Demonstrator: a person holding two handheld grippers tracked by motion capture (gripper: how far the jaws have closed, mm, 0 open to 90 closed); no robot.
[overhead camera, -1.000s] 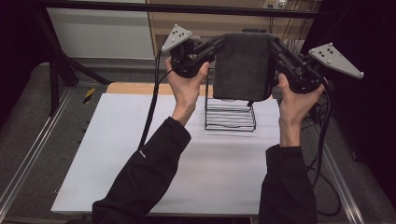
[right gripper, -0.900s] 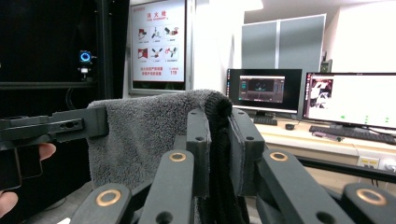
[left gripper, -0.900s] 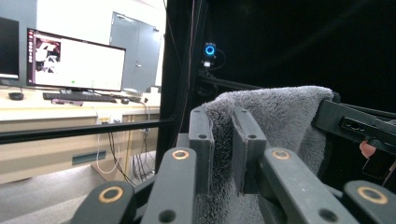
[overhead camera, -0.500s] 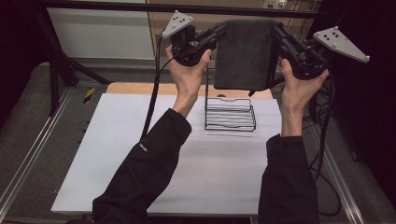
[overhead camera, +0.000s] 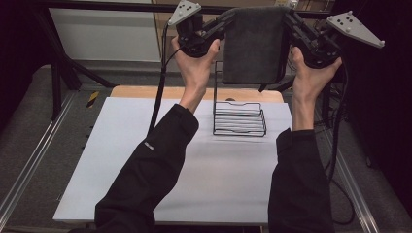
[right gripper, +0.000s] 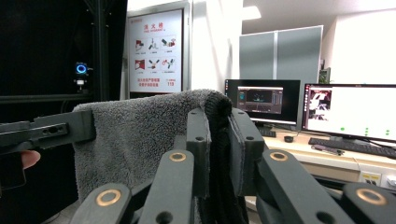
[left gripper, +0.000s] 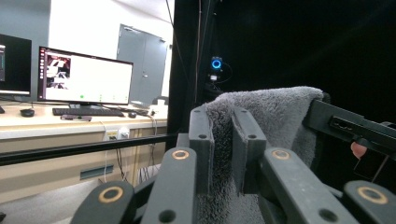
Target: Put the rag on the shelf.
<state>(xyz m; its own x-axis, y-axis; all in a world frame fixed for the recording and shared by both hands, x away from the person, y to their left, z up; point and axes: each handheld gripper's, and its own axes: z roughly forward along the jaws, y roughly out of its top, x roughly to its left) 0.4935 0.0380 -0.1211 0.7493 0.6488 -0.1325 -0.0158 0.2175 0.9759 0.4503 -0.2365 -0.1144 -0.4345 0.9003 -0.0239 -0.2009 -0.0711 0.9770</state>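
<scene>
One grey towel [overhead camera: 253, 46] hung stretched between two hand-held grippers, high above the tabletop [overhead camera: 121, 160].
The left hand-held gripper [overhead camera: 224, 25] and right hand-held gripper [overhead camera: 287, 20] each clamped a top corner; one black wire rack [overhead camera: 240, 119] stood below.

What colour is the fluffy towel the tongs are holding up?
Dark grey. The towel looks fluffiest and clearest in the left gripper view.

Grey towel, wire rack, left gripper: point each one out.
grey towel [overhead camera: 252, 46], high view, middle of the hanging cloth.
wire rack [overhead camera: 239, 119], high view, on its wire shelf.
left gripper [left gripper: 223, 133], left gripper view, between its fingers.
</scene>
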